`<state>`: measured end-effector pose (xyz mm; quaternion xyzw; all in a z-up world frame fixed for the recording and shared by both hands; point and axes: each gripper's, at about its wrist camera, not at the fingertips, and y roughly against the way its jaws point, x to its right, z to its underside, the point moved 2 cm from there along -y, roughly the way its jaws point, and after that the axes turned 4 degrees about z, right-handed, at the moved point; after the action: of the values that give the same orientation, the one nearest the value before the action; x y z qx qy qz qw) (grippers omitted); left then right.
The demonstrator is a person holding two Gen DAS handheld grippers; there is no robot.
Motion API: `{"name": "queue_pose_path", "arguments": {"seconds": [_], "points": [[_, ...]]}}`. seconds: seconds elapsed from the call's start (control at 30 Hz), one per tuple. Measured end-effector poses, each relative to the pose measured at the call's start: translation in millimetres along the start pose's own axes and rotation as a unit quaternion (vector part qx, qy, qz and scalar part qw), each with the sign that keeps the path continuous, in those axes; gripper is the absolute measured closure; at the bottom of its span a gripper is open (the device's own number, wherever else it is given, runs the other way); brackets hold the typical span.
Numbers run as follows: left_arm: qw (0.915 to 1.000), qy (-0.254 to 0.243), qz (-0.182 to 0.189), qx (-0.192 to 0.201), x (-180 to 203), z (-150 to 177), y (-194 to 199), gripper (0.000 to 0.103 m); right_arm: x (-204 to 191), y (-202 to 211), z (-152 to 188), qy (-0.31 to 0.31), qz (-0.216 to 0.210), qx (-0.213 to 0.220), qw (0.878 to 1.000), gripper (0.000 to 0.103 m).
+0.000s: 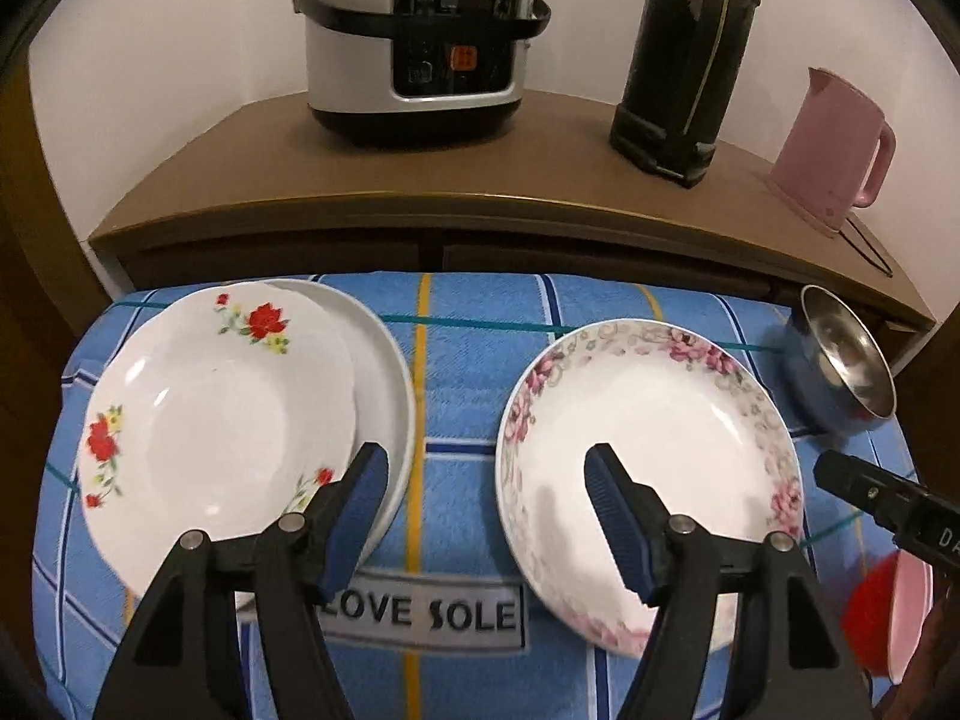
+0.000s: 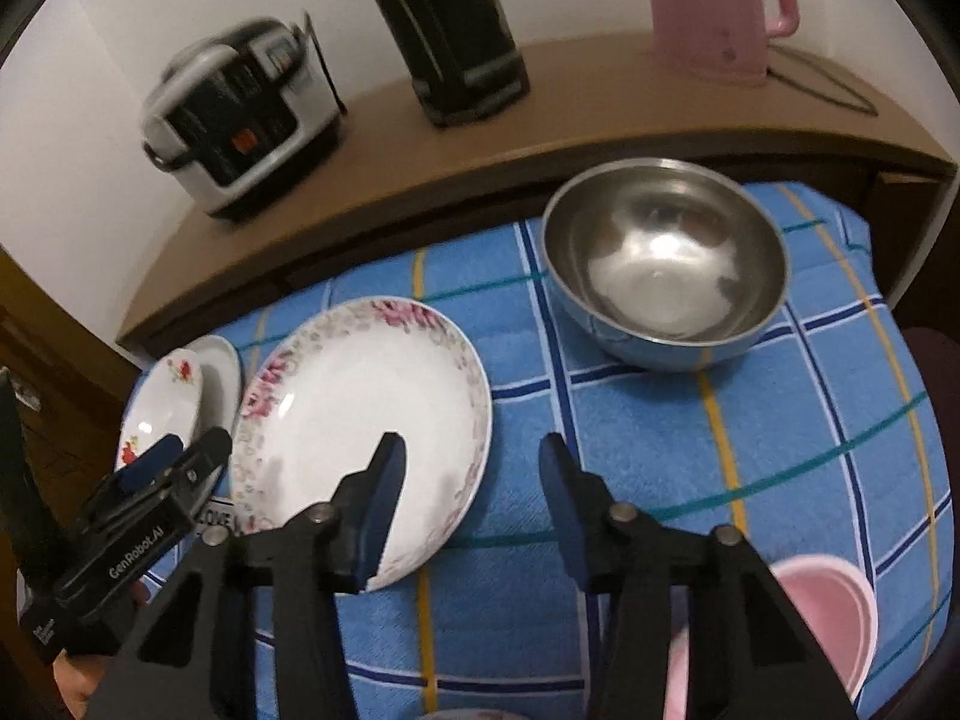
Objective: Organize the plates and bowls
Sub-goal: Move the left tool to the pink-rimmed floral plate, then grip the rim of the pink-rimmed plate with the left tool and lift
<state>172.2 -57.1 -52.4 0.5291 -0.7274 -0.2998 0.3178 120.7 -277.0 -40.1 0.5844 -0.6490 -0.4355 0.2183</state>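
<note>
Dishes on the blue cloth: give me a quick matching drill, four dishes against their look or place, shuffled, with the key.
Column one:
1. red-flower plate
2. pink-rimmed plate
3. steel bowl
4. pink bowl

Column two:
A. shiny metal inside, blue outside
B. lies on a plain white plate
C. nearest the camera, by the right gripper
D. alone in the middle of the cloth

Pairs: 1-B, 2-D, 3-A, 4-C

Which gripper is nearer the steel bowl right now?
Right. The right gripper hangs open over the cloth just in front of the steel bowl, beside the pink-flowered plate. The left gripper sits farther off, open between the two plates.
</note>
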Motion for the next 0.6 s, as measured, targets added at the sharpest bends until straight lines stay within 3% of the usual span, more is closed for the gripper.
{"name": "queue_pose_path", "arguments": {"seconds": [0.23, 0.3, 0.47, 0.6], "points": [[1.0, -0.004, 0.003, -0.005, 5.7, -4.3, -16.5, 0.033, 8.6, -24.5, -10.9, -0.01, 0.012, -0.037, 0.999, 0.057], [1.0, -0.007, 0.001, -0.006, 7.6, -4.5, -20.8, 0.033, 11.0, -31.4, -11.8, -0.015, 0.006, -0.05, 0.999, 0.063], [0.9999, 0.0, 0.01, -0.011, 6.4, -4.3, -29.0, 0.033, 11.7, -42.7, -11.0, -0.018, -0.005, -0.072, 0.997, 0.066], [0.9997, -0.002, 0.016, -0.016, 8.9, -3.2, -34.9, 0.033, 11.9, -49.4, -9.6, -0.017, -0.012, -0.085, 0.996, 0.076]]}}
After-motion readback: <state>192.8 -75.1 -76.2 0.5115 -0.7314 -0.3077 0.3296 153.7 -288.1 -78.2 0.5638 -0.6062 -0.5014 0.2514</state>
